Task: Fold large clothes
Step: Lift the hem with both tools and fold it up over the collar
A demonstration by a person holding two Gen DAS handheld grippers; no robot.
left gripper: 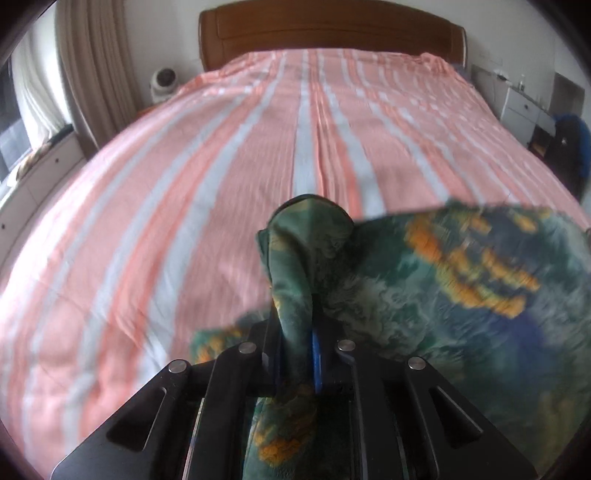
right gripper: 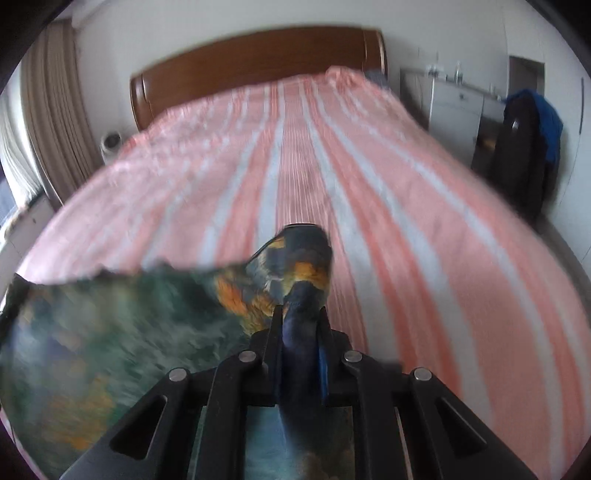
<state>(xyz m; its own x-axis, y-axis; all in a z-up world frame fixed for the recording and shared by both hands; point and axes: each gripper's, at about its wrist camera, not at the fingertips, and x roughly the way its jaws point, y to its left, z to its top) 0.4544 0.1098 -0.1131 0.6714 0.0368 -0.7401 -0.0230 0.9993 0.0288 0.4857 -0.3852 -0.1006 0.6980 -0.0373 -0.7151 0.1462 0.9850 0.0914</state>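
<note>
Striped pink and white bedding [left gripper: 184,184] fills most of both views, running up to a brown headboard [left gripper: 332,29] at the top of each frame, with beige curtains [left gripper: 92,62] in the upper left and white drawers [right gripper: 454,103] in the upper right.

A green, blue and orange patterned garment [left gripper: 461,288] hangs in the lower part of both frames, above the bed. In the left wrist view it spreads from the centre toward the lower right; in the right wrist view it spreads from the centre toward the lower left [right gripper: 110,325], so it appears stretched between the two grippers.

On the left gripper [left gripper: 295,295], the jaws are closed tight on a bunched edge of the cloth, which wraps over the tips and hides them. On the right gripper [right gripper: 301,295], the jaws likewise pinch a gathered corner, and the fabric covers the tips there too.

Both pictures are blurred, so fine detail of the cloth is hard to read, and what kind of garment it is cannot be told.

As a judgement, the task is at an early stage: the garment is gripped at two points and lifted, but no clear fold line shows and no folded stack lies on the bed. Spreading it flat on the bedding and making every fold seem left to do.
</note>
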